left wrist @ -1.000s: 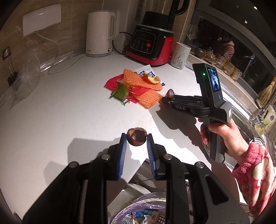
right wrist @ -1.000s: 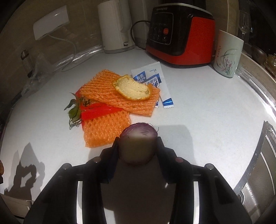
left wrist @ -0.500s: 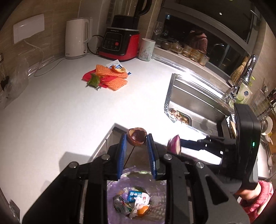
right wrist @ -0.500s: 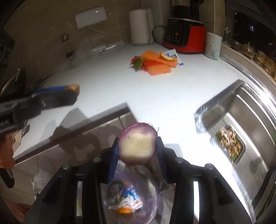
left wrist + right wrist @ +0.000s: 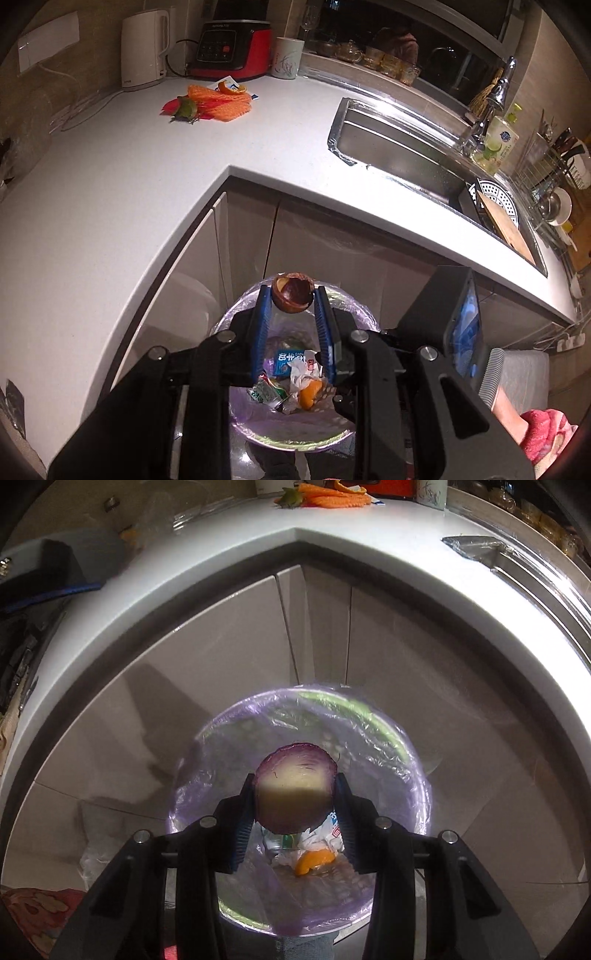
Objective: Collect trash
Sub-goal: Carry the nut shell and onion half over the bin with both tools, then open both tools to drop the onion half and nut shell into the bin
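My left gripper (image 5: 292, 295) is shut on a brown hollow fruit shell (image 5: 292, 297) and holds it over the trash bin (image 5: 240, 424), which is lined with a purple bag and holds wrappers and peel. My right gripper (image 5: 295, 794) is shut on a purple fruit half (image 5: 295, 792), cut face toward the camera, above the same bin (image 5: 413, 782). More trash stays on the counter: orange foam nets (image 5: 221, 103), an orange peel (image 5: 231, 88) and a red wrapper with green leaves (image 5: 181, 108).
The white L-shaped counter (image 5: 110, 192) wraps around the bin. A kettle (image 5: 142, 48), a red blender base (image 5: 232, 48) and a mug (image 5: 288, 59) stand at the back. A steel sink (image 5: 406, 155) lies to the right. Cabinet doors (image 5: 314, 627) stand behind the bin.
Both grippers have moved back from the counter and down over the bin, each still holding its fruit piece. The counter trash now lies far away.
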Demonstrator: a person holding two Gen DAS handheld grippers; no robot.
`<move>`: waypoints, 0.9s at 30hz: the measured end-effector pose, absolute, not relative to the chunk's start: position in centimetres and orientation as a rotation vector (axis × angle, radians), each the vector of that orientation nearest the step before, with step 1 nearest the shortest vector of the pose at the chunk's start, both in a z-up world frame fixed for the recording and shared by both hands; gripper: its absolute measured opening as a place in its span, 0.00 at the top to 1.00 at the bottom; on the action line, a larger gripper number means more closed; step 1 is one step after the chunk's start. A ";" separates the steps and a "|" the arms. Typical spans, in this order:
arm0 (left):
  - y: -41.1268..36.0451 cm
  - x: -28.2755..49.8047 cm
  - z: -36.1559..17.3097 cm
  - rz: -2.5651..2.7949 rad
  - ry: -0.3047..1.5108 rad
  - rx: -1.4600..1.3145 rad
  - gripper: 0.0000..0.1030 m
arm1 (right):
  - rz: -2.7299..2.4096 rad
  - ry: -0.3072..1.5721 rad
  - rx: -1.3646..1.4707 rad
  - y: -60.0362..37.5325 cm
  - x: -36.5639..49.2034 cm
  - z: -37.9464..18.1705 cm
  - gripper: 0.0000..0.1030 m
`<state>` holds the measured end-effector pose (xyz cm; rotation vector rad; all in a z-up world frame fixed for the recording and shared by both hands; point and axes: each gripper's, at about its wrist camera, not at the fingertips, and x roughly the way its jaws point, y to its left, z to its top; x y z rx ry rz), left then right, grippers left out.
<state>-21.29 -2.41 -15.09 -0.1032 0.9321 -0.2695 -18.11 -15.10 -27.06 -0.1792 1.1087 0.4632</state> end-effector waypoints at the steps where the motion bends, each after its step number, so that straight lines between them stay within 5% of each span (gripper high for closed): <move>1: -2.3 -21.5 -15.2 -0.274 0.934 -0.101 0.77 | 0.456 1.117 -0.177 -15.0 -18.1 -27.7 0.60; 13: -2.7 -22.5 -15.6 -0.307 0.931 -0.068 0.77 | 0.398 1.236 -0.201 -13.6 -17.8 -32.9 0.57; 17: -3.0 -22.6 -15.7 -0.316 0.930 -0.062 0.77 | 0.367 1.203 -0.210 -13.6 -18.5 -32.0 0.27; 27: -3.8 -22.8 -17.7 -0.352 0.973 -0.038 0.77 | 0.194 1.008 -0.125 -19.3 -20.5 -23.2 0.14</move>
